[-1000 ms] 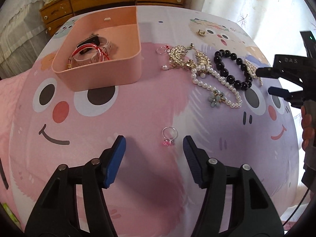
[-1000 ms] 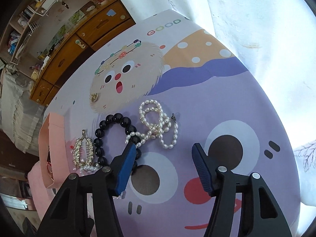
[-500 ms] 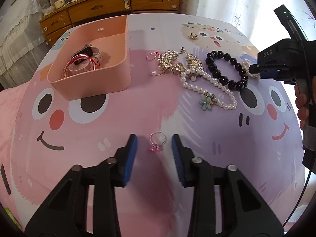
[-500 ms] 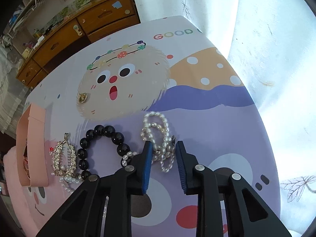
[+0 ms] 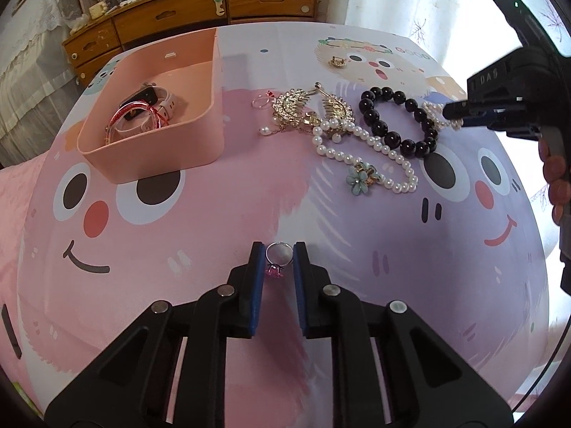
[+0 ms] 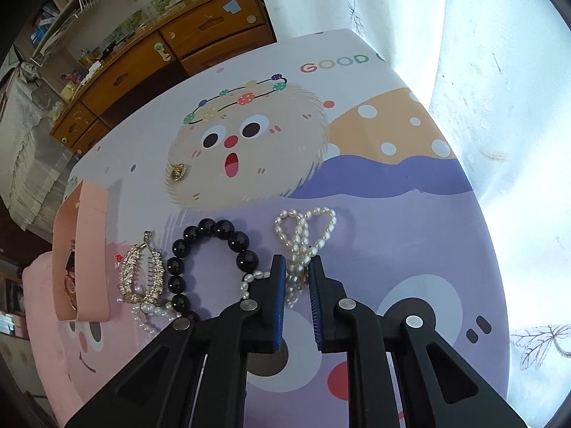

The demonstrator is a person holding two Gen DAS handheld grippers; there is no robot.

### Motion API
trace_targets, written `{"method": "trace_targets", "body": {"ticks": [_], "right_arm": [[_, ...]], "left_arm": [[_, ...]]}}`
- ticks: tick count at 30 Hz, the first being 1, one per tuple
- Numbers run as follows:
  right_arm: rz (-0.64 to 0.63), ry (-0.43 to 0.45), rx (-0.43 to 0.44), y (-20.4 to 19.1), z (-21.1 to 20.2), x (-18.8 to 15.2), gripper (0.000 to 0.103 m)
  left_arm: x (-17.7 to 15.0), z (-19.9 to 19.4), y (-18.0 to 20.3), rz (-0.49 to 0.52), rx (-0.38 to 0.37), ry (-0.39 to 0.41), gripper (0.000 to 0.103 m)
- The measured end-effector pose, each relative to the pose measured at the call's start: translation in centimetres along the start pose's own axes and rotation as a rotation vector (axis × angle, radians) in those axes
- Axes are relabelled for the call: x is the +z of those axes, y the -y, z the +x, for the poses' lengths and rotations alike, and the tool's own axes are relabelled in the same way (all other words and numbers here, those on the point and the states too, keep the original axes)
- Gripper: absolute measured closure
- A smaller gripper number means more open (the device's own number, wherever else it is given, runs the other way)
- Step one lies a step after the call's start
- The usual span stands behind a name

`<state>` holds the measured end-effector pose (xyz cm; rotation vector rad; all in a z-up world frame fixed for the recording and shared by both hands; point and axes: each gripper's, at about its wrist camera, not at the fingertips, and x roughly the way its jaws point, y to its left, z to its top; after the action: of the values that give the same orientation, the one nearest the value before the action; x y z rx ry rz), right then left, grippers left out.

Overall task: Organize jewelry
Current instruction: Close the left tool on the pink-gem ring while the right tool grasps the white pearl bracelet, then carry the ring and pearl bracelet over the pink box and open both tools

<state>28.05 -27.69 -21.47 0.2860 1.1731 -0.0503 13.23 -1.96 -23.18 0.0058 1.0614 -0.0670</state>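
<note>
A silver ring with a pink stone (image 5: 274,271) lies on the cartoon tablecloth near the front edge. My left gripper (image 5: 279,249) is closing, and its blue pads touch the ring on both sides. At the right of the cloth lies a looped white pearl bracelet (image 6: 303,224). My right gripper (image 6: 297,262) is closing around its lower strands, pads against the pearls. In the left wrist view the right gripper (image 5: 451,116) reaches in from the right. A pink box (image 5: 107,149) at the far left holds a watch and red bangles (image 5: 142,110).
Between box and grippers lie gold hair combs (image 5: 296,107), a black bead bracelet (image 5: 389,135), a pearl necklace with a flower charm (image 5: 360,176), a small ring (image 5: 260,101) and a gold brooch (image 5: 337,61). A wooden dresser (image 5: 214,3) stands behind. A person's hand (image 5: 556,178) is at the right.
Both grippers went from wide open to nearly shut, the left around the ring, the right around the pearl bracelet. Both also came closer to the cloth.
</note>
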Motion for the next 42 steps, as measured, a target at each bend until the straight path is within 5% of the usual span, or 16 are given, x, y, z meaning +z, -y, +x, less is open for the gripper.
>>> {"method": "trace_targets", "body": {"ticks": [4, 19, 32, 42], "right_arm": [[-0.004, 0.021, 0.038, -1.0, -2.0, 0.4, 0.098], [-0.077, 0.214, 0.101, -9.2, -13.0, 3.0, 0.098], [-0.118, 0.353, 0.216, -21.7, -19.3, 1.6, 0.098], [-0.120, 0.391, 0.258, -30.9, -19.3, -1.7, 0.098]], "left_arm": [[0.2, -0.2, -0.5, 0.000, -0.022, -0.011, 0.090], [5.5, -5.8, -4.9, 0.069, -0.130, 0.101, 0.090], [9.4, -9.2, -13.1, 0.148, -0.176, 0.193, 0.090], [12.0, -8.5, -19.4, 0.098, -0.268, 0.260, 0.090]]}}
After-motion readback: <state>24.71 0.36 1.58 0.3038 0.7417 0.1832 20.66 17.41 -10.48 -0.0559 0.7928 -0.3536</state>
